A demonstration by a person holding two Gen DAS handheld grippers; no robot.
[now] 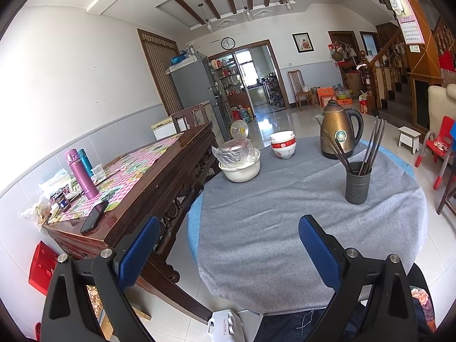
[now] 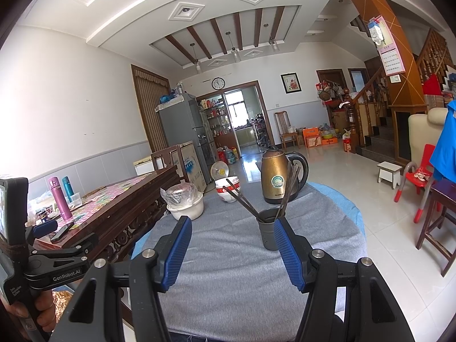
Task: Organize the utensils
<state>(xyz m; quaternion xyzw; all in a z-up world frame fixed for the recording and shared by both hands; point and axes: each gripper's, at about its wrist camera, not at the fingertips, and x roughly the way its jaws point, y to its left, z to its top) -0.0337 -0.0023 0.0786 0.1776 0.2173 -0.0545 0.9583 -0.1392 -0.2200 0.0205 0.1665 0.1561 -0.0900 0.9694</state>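
Note:
A dark grey perforated holder (image 1: 357, 183) stands upright on the grey cloth of the round table (image 1: 270, 228), right of centre. Several dark chopsticks (image 1: 370, 148) lean out of it, some left, some right. My left gripper (image 1: 228, 228) hovers over the near edge of the table, open, nothing between its blue pads. In the right wrist view the holder (image 2: 269, 232) sits just beyond the right fingertip, chopsticks (image 2: 242, 199) fanning out. My right gripper (image 2: 232, 228) is open and empty. The left gripper (image 2: 45, 226) shows at the far left, held by a hand.
A bronze kettle (image 1: 339, 134), stacked red-and-white bowls (image 1: 283, 144) and a white pot wrapped in plastic (image 1: 239, 161) stand at the table's far side. A dark wooden sideboard (image 1: 159, 176) with flasks and a phone is on the left. A red chair (image 1: 439, 148) is on the right.

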